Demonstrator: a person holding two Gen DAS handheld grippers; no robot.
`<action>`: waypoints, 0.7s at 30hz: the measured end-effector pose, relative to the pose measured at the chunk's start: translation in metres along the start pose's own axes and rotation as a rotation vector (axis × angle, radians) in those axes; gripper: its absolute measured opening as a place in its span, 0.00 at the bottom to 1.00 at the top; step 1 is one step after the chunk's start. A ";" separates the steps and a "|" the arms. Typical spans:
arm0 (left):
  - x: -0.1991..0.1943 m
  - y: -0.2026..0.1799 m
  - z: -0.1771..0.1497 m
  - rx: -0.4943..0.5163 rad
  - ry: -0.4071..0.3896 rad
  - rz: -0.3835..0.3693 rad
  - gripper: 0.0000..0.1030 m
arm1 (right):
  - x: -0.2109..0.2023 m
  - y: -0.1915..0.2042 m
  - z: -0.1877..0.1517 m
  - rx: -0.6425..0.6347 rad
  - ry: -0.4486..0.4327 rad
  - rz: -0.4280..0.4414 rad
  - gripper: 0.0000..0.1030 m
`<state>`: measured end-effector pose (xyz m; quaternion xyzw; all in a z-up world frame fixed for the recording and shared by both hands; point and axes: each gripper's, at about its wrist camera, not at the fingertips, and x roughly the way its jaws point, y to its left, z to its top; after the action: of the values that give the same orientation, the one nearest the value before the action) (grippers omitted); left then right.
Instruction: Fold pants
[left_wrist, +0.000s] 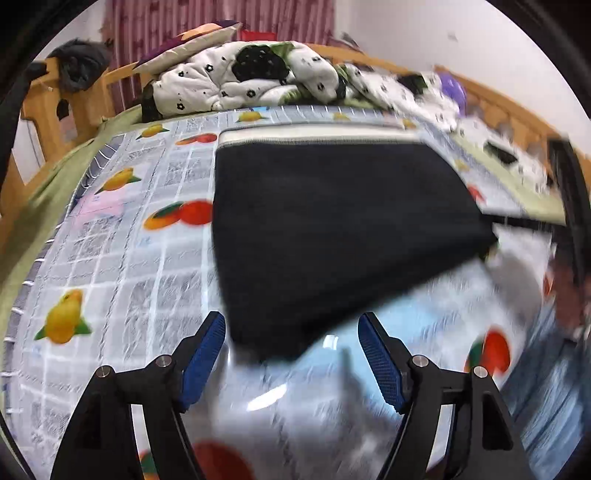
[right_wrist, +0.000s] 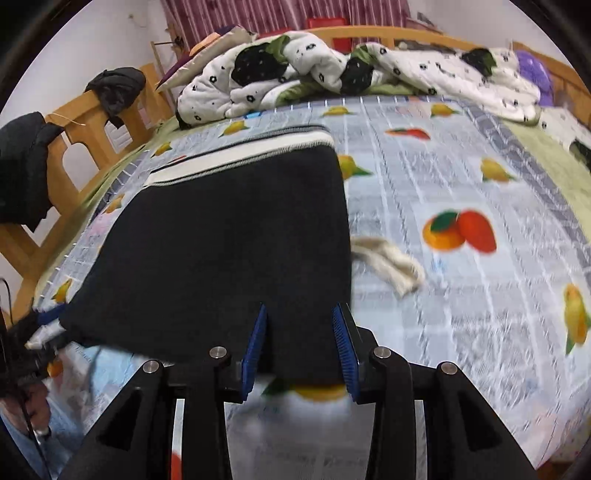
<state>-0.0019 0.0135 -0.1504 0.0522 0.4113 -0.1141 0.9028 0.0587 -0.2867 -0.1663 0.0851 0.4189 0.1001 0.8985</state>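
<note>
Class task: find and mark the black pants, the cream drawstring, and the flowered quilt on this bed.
black pants (right_wrist: 229, 240): right wrist view, middle of the dark fabric.
cream drawstring (right_wrist: 388, 264): right wrist view, on the cord right of the pants.
flowered quilt (left_wrist: 240, 83): left wrist view, on the bunched white part.

The pants are black with a white band. The sheet is grey with orange and yellow fruit. The quilt is white with black flowers.

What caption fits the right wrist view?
Right gripper, jaws open, straddles the near edge of dark folded pants on a fruit-print sheet.
</note>
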 end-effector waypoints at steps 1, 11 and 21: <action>-0.003 -0.003 -0.006 0.055 -0.012 0.062 0.70 | -0.002 0.000 -0.002 0.012 -0.001 0.013 0.36; 0.014 -0.026 -0.004 0.367 0.022 0.299 0.42 | -0.008 0.011 -0.006 -0.033 -0.009 0.019 0.36; 0.013 0.032 -0.015 -0.137 -0.032 0.046 0.09 | -0.003 0.010 -0.008 -0.060 0.000 -0.011 0.36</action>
<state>0.0029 0.0450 -0.1702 -0.0022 0.4024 -0.0654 0.9131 0.0496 -0.2772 -0.1663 0.0558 0.4160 0.1077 0.9013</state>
